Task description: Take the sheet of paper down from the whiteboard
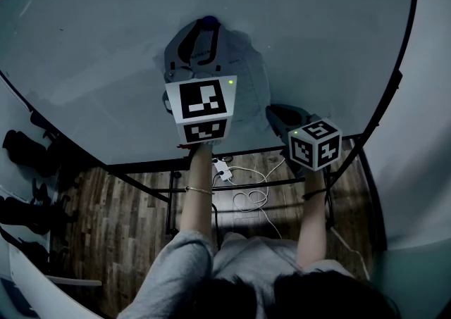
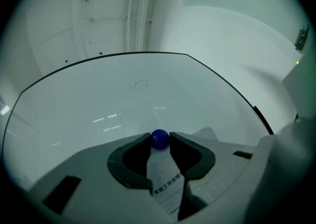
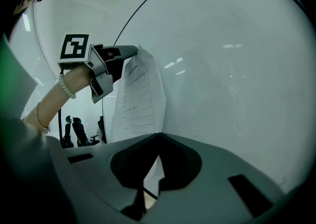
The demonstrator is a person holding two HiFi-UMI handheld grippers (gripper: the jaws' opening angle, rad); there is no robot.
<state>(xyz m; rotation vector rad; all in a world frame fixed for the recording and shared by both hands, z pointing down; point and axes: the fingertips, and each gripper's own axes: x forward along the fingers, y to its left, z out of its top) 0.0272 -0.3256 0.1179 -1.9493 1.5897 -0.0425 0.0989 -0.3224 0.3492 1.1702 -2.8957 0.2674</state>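
Note:
A printed sheet of paper [image 1: 248,92] hangs on the whiteboard [image 1: 106,43], pinned at its top by a round blue magnet [image 1: 209,22]. My left gripper [image 1: 208,29] is up at that top edge. In the left gripper view its jaws are shut on the blue magnet [image 2: 159,138], with the paper [image 2: 165,183] running down beneath them. My right gripper [image 1: 280,117] sits at the sheet's lower right edge. Its jaws [image 3: 158,134] are shut on the paper's [image 3: 138,99] bottom edge. The right gripper view also shows the left gripper [image 3: 129,50] at the sheet's top.
The whiteboard's dark frame and stand [image 1: 246,150] run below my arms. White cables and a power strip [image 1: 243,187] lie on the wooden floor. Dark office chairs [image 1: 28,152] stand at the left. A pale wall [image 1: 430,134] rises at the right.

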